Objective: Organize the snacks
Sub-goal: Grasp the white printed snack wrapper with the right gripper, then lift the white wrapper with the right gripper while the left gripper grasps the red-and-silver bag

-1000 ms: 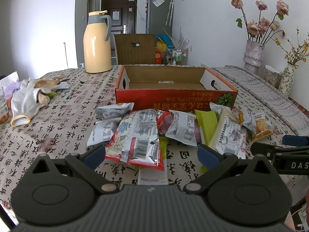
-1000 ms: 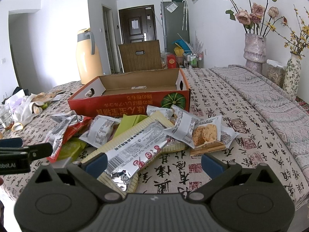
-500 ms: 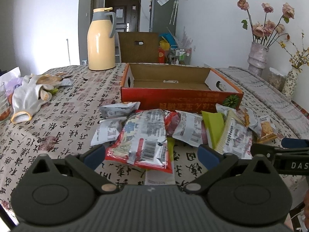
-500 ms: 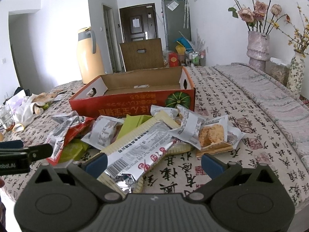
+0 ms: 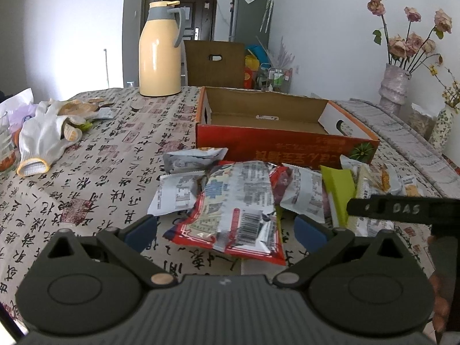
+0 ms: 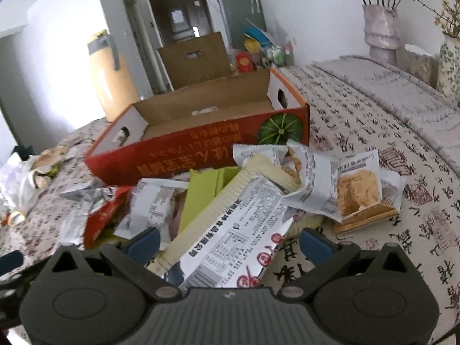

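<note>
A pile of snack packets lies on the tablecloth in front of an open, empty red cardboard box [image 5: 276, 146], which also shows in the right wrist view [image 6: 201, 155]. My left gripper [image 5: 225, 228] is open, its jaws straddling a red and silver packet [image 5: 235, 210]. My right gripper [image 6: 228, 243] is open around the near end of a long white packet with a cream ribbed edge [image 6: 238, 227]. A biscuit packet [image 6: 359, 195] lies to its right, a green packet [image 6: 201, 192] behind. The right gripper's finger [image 5: 402, 210] shows at the right of the left wrist view.
A yellow thermos jug [image 5: 159, 54] stands behind the box at the far left. White gloves [image 5: 43, 138] and a glass [image 5: 5, 143] lie at the left edge. Flower vases [image 5: 395, 86] stand at the far right by a grey runner [image 6: 388, 86].
Both grippers have moved forward and down toward the pile. The right gripper now straddles the long white packet; the left one is closer to the red and silver packet.
</note>
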Demonstrator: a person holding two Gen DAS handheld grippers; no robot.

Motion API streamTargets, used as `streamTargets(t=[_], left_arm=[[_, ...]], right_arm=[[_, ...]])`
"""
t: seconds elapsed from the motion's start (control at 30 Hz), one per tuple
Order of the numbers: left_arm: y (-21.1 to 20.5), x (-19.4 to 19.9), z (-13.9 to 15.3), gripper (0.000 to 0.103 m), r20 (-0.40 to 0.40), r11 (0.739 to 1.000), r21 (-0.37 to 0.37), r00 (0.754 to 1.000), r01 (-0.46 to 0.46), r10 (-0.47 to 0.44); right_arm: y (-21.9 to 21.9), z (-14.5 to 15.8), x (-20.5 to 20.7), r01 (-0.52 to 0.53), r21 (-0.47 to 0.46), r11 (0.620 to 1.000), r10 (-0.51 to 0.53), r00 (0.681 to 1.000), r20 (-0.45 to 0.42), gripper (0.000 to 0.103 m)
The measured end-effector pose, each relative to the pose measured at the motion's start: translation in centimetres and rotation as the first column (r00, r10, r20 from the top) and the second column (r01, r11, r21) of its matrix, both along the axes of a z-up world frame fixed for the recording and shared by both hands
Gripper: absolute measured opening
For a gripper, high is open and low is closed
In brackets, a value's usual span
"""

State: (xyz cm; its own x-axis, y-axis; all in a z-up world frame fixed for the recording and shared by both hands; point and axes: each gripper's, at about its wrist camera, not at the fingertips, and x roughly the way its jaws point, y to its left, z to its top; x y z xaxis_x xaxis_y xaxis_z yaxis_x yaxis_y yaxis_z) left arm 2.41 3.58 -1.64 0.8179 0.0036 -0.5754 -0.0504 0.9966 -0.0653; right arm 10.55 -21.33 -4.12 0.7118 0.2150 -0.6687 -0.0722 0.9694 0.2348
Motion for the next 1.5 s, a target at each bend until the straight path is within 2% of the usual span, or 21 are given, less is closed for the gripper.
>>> streamTargets(t=[0.13, 0.3, 0.53, 0.7, 0.77, 0.9, 1.0, 1.13, 1.5], left_arm=[[0.4, 0.2, -0.2, 0.103, -0.004, 1.0, -0.01, 1.0, -0.001, 0.001], [0.7, 0.2, -0.4, 0.103, -0.009, 1.0, -0.025, 1.0, -0.006, 0.006], [0.5, -0.1, -0.2, 0.103, -0.018, 1.0, -0.029, 1.0, -0.005, 0.004], [0.4, -0.6, 0.1, 0.103, -0.016, 1.0, -0.021, 1.0, -0.014, 0.014], [0.3, -0.7, 0.3, 0.103, -0.015, 1.0, -0.022, 1.0, -0.019, 0.019], [-0.1, -0.9, 0.4, 0.103, -0.015, 1.0, -0.023, 1.0, -0.019, 0.019], [-0.4, -1.0, 0.4, 0.103, -0.016, 1.0, -0.016, 1.0, -0.015, 0.015], [-0.7, -0.9, 0.4, 0.103, -0.022, 1.0, -0.01, 1.0, -0.017, 0.017], [-1.3, -0.7, -0.4, 0.103, -0.079, 1.0, -0.006, 0.997, -0.012, 0.012]], right_arm=[[0.7, -1.0, 0.2, 0.002, -0.024, 1.0, -0.003, 0.999, -0.035, 0.103], [0.0, -1.6, -0.6, -0.011, -0.011, 1.0, 0.011, 1.0, -0.029, 0.101], [-1.0, -1.7, -1.6, -0.07, 0.071, 0.995, 0.071, 0.997, -0.004, 0.074], [-2.0, -2.1, -1.8, -0.076, 0.142, 0.987, 0.078, 0.997, -0.007, 0.065], [-2.2, -2.2, -1.9, -0.087, 0.161, 0.983, 0.088, 0.996, -0.003, 0.056], [-2.8, -2.3, -2.3, -0.103, 0.193, 0.976, 0.104, 0.995, 0.005, 0.048], [-3.2, -2.3, -2.9, -0.122, 0.207, 0.971, 0.119, 0.993, 0.024, 0.039], [-3.0, -1.8, -3.8, -0.151, 0.162, 0.975, 0.141, 0.987, 0.077, 0.035], [-3.0, 0.2, -6.1, -0.169, 0.052, 0.984, 0.153, 0.962, 0.224, 0.034]])
